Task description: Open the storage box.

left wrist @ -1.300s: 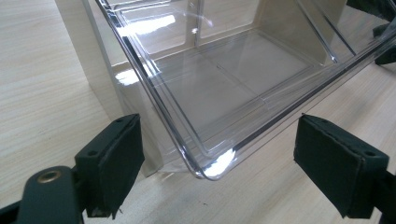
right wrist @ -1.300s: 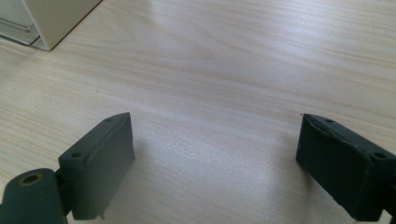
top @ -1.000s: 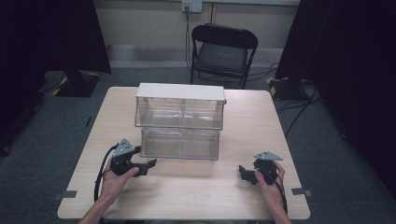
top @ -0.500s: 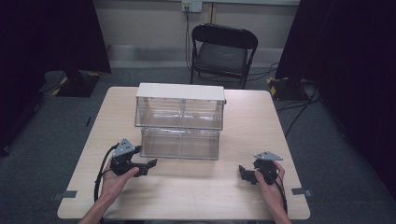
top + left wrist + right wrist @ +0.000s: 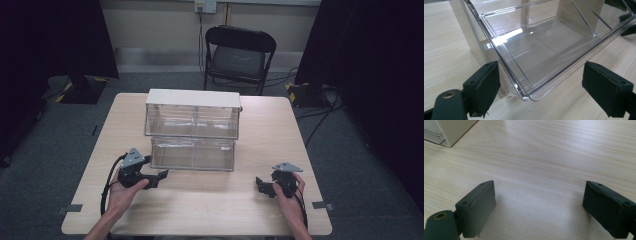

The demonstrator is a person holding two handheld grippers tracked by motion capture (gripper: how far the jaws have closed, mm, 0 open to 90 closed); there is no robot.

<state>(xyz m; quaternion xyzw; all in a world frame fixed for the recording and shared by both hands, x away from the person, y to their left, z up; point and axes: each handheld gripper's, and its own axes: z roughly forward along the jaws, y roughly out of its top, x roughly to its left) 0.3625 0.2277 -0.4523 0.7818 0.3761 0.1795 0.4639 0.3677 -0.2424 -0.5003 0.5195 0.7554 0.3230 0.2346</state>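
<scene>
On our bench [image 5: 210,210] the drawer [image 5: 192,154] juts forward from under the cabinet [image 5: 192,114]; behind the bench stands a chair [image 5: 239,54].

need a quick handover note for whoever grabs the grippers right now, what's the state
Left gripper: jaws apart, just opened a little, the near left corner of the pulled-out clear drawer between them; pads not pressing on it.
Right gripper: open over bare table, holding nothing, to the right of the cabinet.
Clear two-tier drawer cabinet sits mid-table; the lower drawer sticks out toward the person and looks empty.
Done: lower drawer out.
Left: likely to load it or push it back in; the upper drawer looks closed.
</scene>
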